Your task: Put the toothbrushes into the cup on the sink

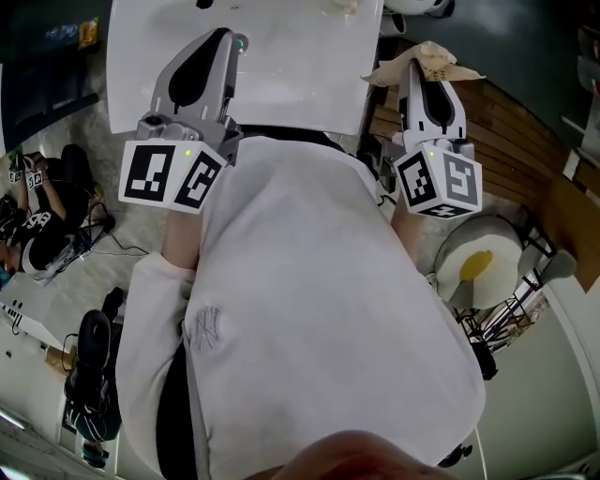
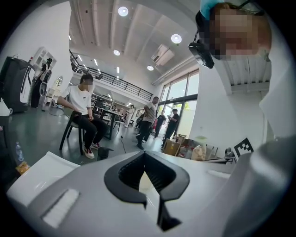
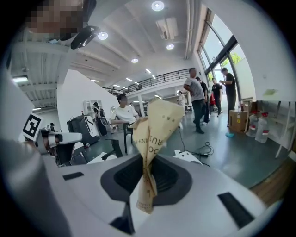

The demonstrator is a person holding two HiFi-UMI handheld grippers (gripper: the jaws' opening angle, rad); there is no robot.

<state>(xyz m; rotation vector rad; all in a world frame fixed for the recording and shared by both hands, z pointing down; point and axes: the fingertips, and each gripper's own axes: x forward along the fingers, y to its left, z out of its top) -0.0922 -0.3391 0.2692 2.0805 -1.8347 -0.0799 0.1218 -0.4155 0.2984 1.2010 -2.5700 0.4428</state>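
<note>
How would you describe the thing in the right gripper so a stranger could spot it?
Find the white tabletop at the top of the head view; just off its right edge stands the right gripper. Its jaws pinch a crumpled tan paper with dark printed letters, fanning out above them. The left gripper beside it holds nothing.

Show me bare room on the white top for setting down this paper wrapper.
The white top lies bare from the left gripper across to its right edge, beside the right gripper holding the paper wrapper. Its far edge carries small items.
</note>
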